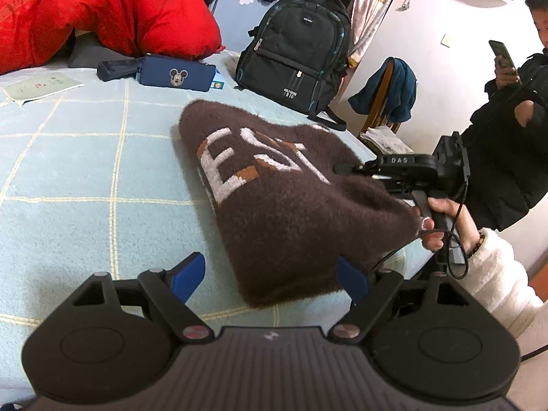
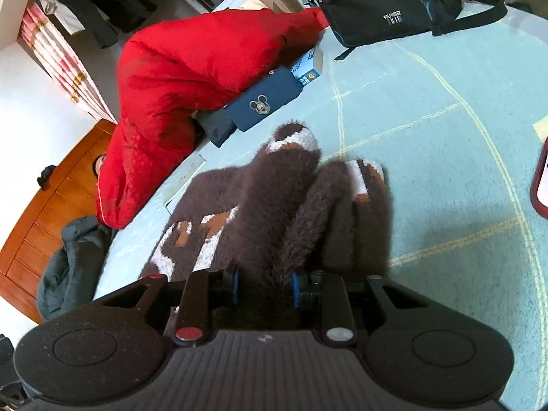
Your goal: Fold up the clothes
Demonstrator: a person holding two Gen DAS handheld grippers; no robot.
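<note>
Brown sweater (image 1: 274,205) lies half-folded on the bed (image 1: 85,171). Right tool (image 2: 263,287) pinches a bunched edge between narrow jaws, apparently to carry that side across for the next fold. Left tool (image 1: 274,274) hovers wide and empty at the near hem, seemingly ready to steady it.

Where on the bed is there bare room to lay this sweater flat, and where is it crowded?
Bare checked bedspread lies open left of the brown sweater, from the left tool up toward the green booklet. The far edge is crowded: red jacket, navy pouch, black backpack. The right tool grips sweater folds near the bed's right edge.
</note>
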